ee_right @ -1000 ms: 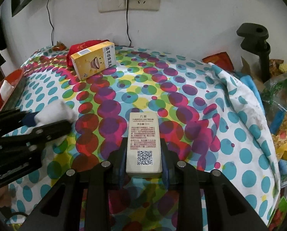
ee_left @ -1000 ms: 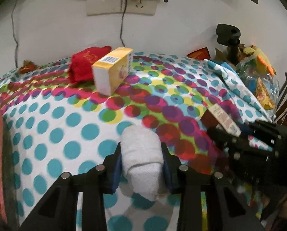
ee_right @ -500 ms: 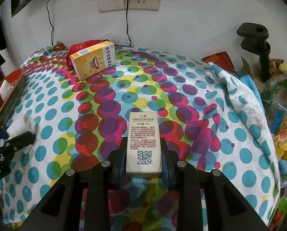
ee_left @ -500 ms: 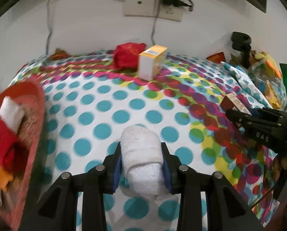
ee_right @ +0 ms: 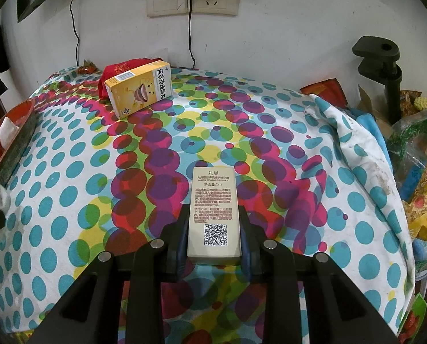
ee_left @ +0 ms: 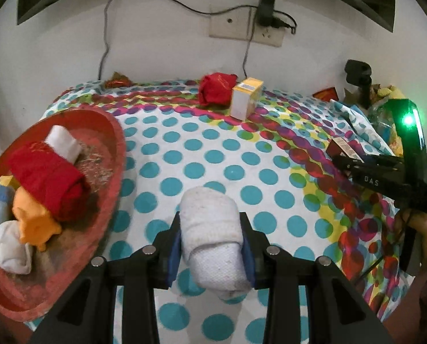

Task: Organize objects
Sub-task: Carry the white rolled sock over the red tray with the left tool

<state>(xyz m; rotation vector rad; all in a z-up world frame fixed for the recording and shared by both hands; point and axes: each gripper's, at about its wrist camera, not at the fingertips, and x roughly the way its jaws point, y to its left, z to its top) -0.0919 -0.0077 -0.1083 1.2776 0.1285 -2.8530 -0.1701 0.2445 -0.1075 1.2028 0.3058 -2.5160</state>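
My left gripper point(ee_left: 212, 238) is shut on a rolled white sock point(ee_left: 213, 235), held above the dotted tablecloth just right of a red tray point(ee_left: 110, 172). The tray holds a red cloth roll point(ee_left: 50, 177), a white roll point(ee_left: 63, 143), an orange toy point(ee_left: 35, 220) and other rolled socks. My right gripper point(ee_right: 213, 229) is shut on a beige box with a QR code point(ee_right: 215, 212) over the table's middle. A yellow box point(ee_right: 139, 89) and a red cloth point(ee_right: 119, 70) lie at the back near the wall.
A black clamp stand point(ee_right: 385, 68) and a pile of snack bags point(ee_right: 419, 154) crowd the right edge. Cables hang from wall sockets point(ee_right: 190, 0) behind the table. The right gripper shows in the left wrist view point(ee_left: 379, 177).
My left gripper has swung left with the white sock, bringing the red tray into view beside it. My right gripper and its box have stayed put.
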